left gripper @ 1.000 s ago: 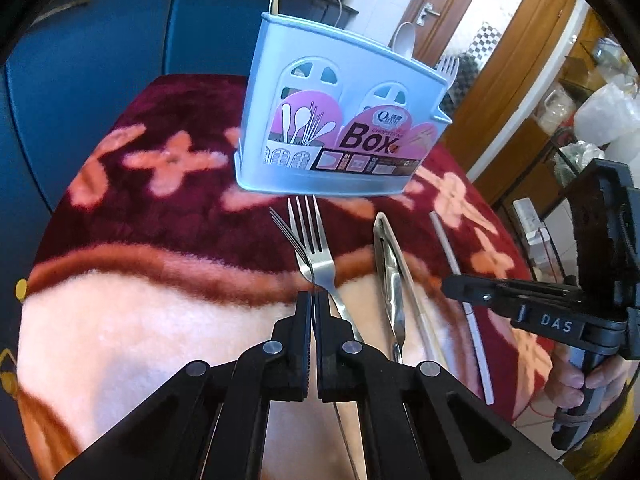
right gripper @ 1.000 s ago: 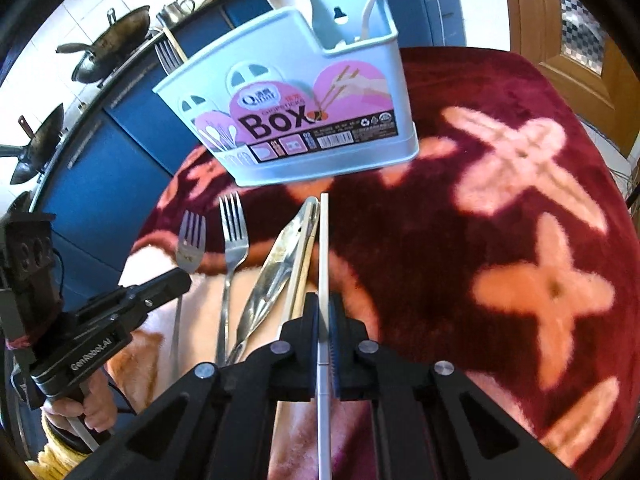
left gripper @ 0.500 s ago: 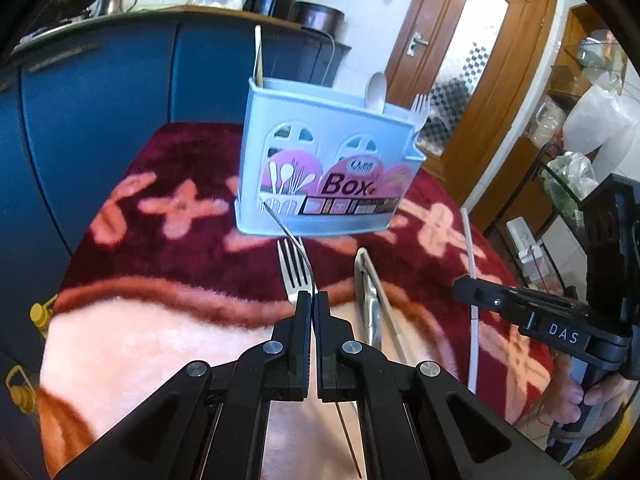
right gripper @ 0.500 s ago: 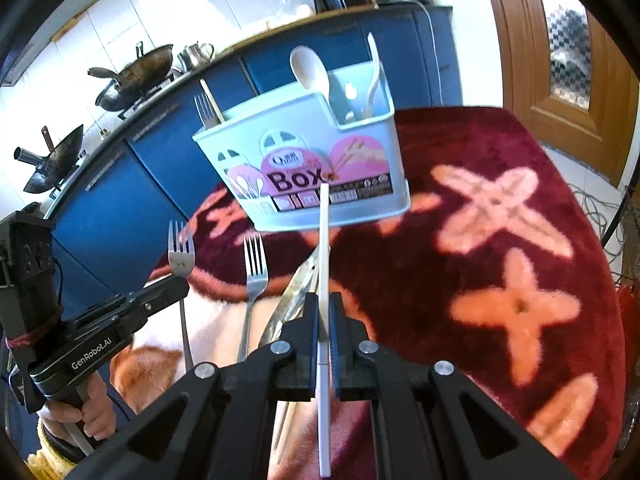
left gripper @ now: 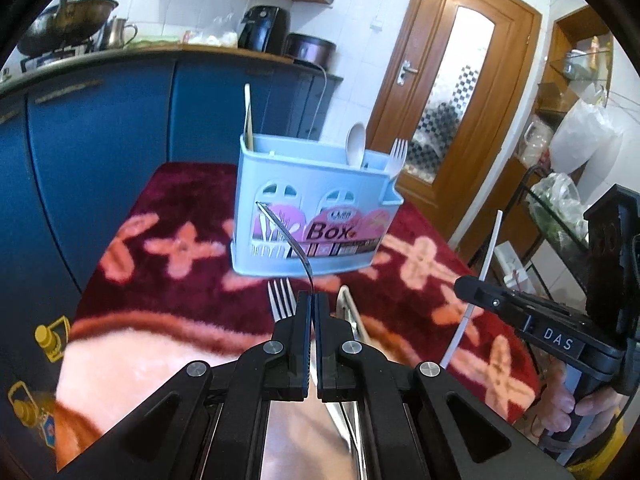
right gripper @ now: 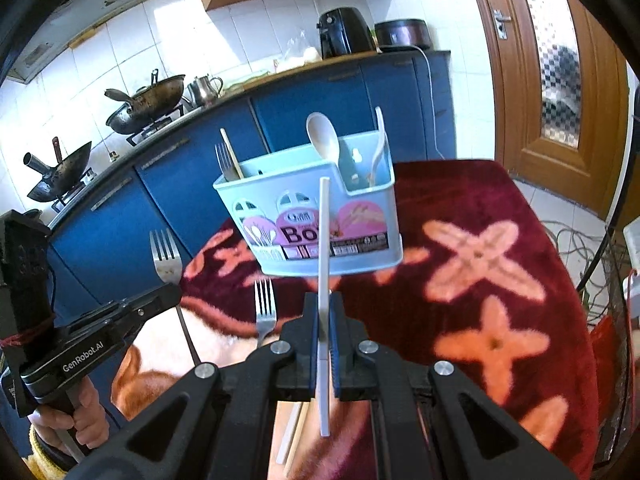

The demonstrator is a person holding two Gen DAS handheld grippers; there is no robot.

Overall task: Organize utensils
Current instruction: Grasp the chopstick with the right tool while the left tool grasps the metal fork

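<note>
Left gripper (left gripper: pixel 311 300) clamps a fork (left gripper: pixel 286 236) at frame centre; right gripper (right gripper: pixel 324 312) clamps a white chopstick (right gripper: pixel 323 264), both before the blue box (right gripper: pixel 312 216)

The light blue utensil caddy (left gripper: pixel 316 216) has "Box" in big dark letters on its pink front label. The right gripper (left gripper: pixel 464 292) reads "DAS" on its side, and the left gripper (right gripper: pixel 174 290) says "GenRobot.AI".

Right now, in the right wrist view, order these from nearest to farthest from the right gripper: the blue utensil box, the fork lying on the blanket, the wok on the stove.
1. Fork on the blanket, just left of the right gripper.
2. Blue utensil box, straight ahead.
3. Wok, far upper left on the stove.
</note>
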